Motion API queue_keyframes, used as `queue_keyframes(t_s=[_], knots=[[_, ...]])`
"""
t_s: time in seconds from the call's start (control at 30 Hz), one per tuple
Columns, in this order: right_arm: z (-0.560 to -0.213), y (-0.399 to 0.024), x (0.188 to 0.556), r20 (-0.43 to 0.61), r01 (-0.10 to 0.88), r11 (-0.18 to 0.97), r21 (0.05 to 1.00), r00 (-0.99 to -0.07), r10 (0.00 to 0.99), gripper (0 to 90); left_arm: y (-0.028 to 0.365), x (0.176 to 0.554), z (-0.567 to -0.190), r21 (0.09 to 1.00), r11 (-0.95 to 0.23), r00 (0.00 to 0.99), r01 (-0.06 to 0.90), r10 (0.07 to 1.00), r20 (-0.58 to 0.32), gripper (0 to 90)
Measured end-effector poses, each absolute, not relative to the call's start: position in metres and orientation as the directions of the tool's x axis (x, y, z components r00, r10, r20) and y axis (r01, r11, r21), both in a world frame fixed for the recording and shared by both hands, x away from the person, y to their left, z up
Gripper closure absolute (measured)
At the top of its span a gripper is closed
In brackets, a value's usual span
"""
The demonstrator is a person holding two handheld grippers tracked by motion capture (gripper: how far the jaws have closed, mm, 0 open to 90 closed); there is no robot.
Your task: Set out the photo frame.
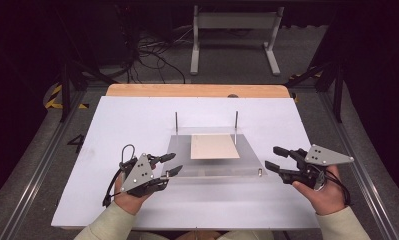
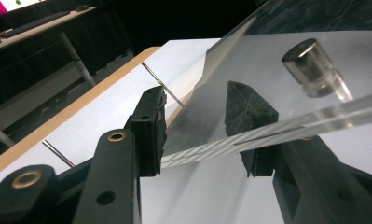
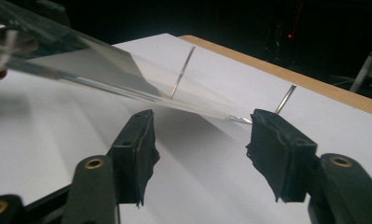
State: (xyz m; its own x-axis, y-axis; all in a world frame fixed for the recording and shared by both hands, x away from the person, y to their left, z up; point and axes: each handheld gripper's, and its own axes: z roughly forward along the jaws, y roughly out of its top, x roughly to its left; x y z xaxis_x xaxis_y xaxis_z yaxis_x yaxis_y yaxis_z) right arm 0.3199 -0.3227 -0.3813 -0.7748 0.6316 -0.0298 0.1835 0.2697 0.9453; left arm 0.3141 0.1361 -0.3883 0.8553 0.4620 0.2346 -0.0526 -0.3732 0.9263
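A clear acrylic plate (image 1: 214, 167) lies at the middle of the white board (image 1: 137, 120), with a beige sheet (image 1: 213, 146) at its centre. Two thin metal rods (image 1: 176, 122) (image 1: 236, 121) stand at its back edge. A short metal peg (image 1: 259, 172) sits at its front right corner. My left gripper (image 1: 175, 163) is open at the plate's front left corner. In the left gripper view, the left gripper (image 2: 197, 121) straddles the plate's edge (image 2: 249, 135), and one jaw shows through the plastic. My right gripper (image 1: 272, 157) is open just right of the plate. The plate's corner (image 3: 237, 118) lies ahead of the right gripper (image 3: 202, 135).
The white board rests on a wooden table (image 1: 197, 90) whose far edge shows behind it. Beyond stand a white frame (image 1: 234, 37) and cables on the floor. Metal rails (image 1: 357, 165) run along both sides. Bare board lies in front of the plate.
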Motion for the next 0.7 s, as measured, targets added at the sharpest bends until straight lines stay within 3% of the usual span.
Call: queue_keyframes(t_s=[0.33,0.7], knots=[[-0.373,-0.295,0.303,-0.084,0.073,0.271,0.960,-0.846,0.526,30.8,0.136,0.314,-0.389,0.925,-0.377,0.856,-0.052,0.461,0.236,56.8],[-0.389,-0.267,0.325,-0.175,-0.014,0.317,0.948,-0.857,0.485,33.9,0.136,0.314,-0.389,0.925,-0.377,0.860,-0.052,0.454,0.233,56.7]])
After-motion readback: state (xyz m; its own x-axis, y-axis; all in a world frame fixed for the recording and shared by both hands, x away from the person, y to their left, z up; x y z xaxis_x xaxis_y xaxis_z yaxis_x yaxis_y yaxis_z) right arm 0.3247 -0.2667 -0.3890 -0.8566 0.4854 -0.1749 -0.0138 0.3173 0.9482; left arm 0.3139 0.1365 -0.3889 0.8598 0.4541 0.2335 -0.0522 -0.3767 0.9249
